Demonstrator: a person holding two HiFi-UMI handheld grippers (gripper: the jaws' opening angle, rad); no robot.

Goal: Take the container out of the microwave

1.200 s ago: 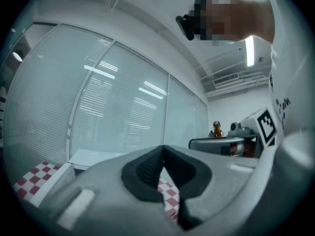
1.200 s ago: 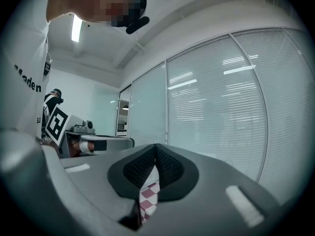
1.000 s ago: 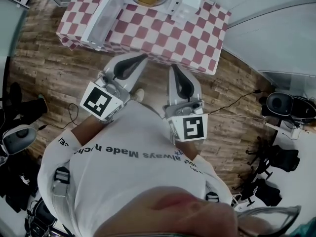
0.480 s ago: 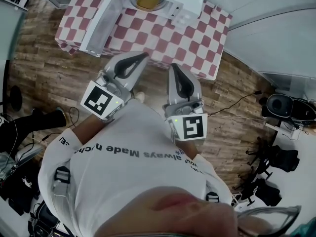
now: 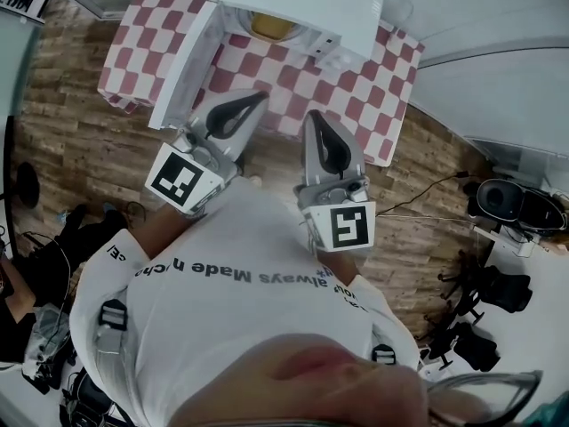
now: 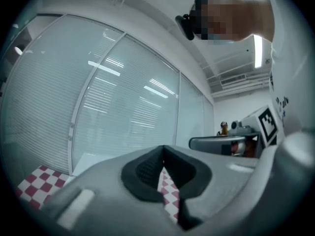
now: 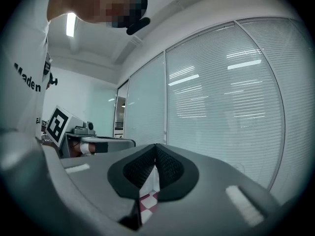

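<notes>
In the head view a white microwave [image 5: 302, 7] stands on a table with a red-and-white checked cloth [image 5: 293, 78]; its door [image 5: 182, 65] hangs open to the left. Inside it lies a yellow container [image 5: 271, 27], partly hidden by the microwave's top. My left gripper [image 5: 256, 99] and my right gripper [image 5: 313, 117] are held side by side in front of the table's near edge, both shut and empty, apart from the microwave. In each gripper view the jaws meet, with only a sliver of checked cloth [image 6: 169, 193] [image 7: 147, 200] showing below them.
Wooden floor [image 5: 80, 140] surrounds the table. Cables [image 5: 427, 189], a black round device [image 5: 502, 205] and black stands [image 5: 484, 327] lie to the right, more dark gear [image 5: 36, 327] at the lower left. Glass walls with blinds [image 6: 113, 102] rise behind the table.
The table and microwave have come closer and slid downward in the head view. Both grippers now reach the table's near edge, still shut.
</notes>
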